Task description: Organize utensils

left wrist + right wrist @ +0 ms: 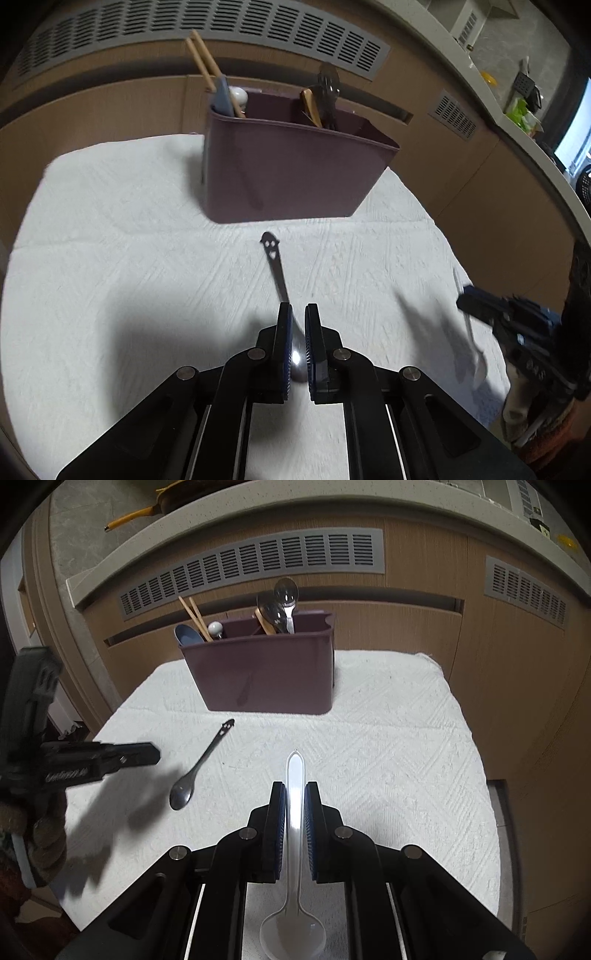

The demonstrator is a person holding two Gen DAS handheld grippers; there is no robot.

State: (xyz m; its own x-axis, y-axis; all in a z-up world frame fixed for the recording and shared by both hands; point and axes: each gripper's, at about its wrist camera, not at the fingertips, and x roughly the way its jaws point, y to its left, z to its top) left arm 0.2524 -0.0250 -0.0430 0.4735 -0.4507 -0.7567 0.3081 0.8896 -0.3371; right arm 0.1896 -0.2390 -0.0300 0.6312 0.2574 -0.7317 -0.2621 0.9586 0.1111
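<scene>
Sorting loose spoons into the purple holder point(266, 672) is the step in hand, and two are still outside it.

In front of the holder and off to its left, the left gripper point(298, 310) hovers with its jaws nearly together and nothing in them. The dark metal spoon point(201, 764) lies flat on the white cloth point(388, 738) beneath it, with its cut-out handle end pointing at the holder's front wall and its bowl away from it. To take this spoon, the jaws would first have to open and then come down astride the thin handle (a low, slippery thing to pinch off soft cloth).

Straight in front of the holder, the right gripper point(294, 788) is clamped on the handle of a clear plastic spoon point(295, 768), tip toward the holder and bowl back toward the wrist. Judging by its shadow in the left wrist view, it is off the cloth. Its next move looks like a carry up over the holder's rim, tipping the spoon upright to drop it in.

Inside the holder, the left compartment has chopsticks point(192, 614), a blue spoon and a white knob. The metal and wooden spoons point(277, 605) further right stand tall and could snag an incoming one. The far-right end seems free.
</scene>
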